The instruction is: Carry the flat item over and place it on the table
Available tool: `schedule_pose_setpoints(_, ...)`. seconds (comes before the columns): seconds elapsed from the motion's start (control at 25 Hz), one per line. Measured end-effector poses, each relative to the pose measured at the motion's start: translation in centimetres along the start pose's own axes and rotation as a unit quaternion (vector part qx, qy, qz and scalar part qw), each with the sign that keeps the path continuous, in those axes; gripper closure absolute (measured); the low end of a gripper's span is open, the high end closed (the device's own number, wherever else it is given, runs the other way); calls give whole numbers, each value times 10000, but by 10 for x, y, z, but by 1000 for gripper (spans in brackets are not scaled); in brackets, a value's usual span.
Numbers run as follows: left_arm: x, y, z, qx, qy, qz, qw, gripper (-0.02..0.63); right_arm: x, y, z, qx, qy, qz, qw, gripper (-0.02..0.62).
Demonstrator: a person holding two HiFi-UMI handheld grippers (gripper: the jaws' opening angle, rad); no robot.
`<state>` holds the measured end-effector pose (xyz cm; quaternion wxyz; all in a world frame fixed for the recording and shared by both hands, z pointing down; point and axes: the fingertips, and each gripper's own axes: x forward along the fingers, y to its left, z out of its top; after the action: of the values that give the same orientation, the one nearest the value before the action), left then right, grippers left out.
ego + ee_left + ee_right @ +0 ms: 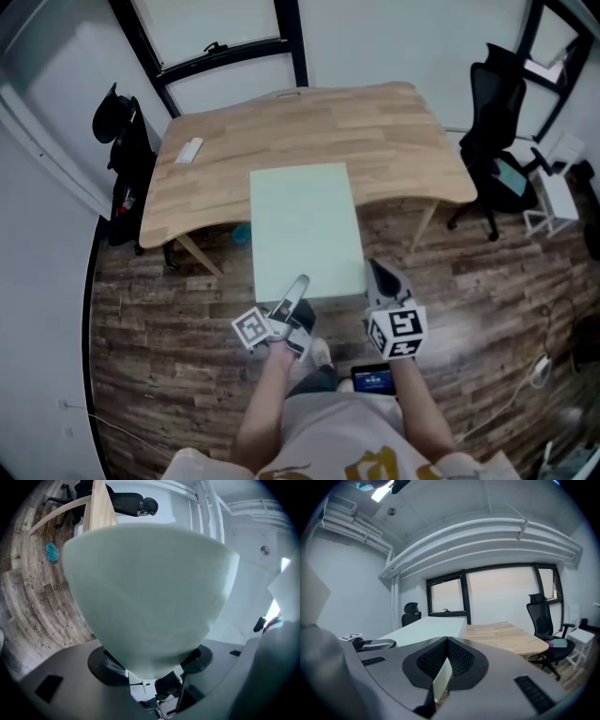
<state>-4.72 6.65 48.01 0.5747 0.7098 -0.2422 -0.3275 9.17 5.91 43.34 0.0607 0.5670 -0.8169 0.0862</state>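
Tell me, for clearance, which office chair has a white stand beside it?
The right chair, beyond the table's right end; the left chair has none.

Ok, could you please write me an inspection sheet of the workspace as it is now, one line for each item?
Surface: wooden table, light top.
Job's things: pale green flat board, its far part over the table's near edge; contact with the table unclear.
Clutter: small white object near the table's left end; teal item on the floor under the table.
Grippers: left gripper and right gripper both shut on the board's near edge.
Cables: cable on the floor at right.
Surroundings: black office chair at right, second black chair at left.
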Motion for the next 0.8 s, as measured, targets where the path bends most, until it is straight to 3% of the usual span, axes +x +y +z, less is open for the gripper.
schedule_pose_setpoints(0.08, 9, 4, 13, 0, 16, -13, 10000, 318, 19, -1, 2, -168, 10, -103, 9998, 597)
schedule_pose_setpoints(0.48, 44, 14, 61, -155, 156, -54, 9997, 318, 85, -3, 38, 549, -586, 297, 9963, 597)
schedule_pose_setpoints(0.8, 56, 20, 78, -170, 255, -88, 9995, 318, 107, -7, 38, -5, -374, -17, 9993, 597)
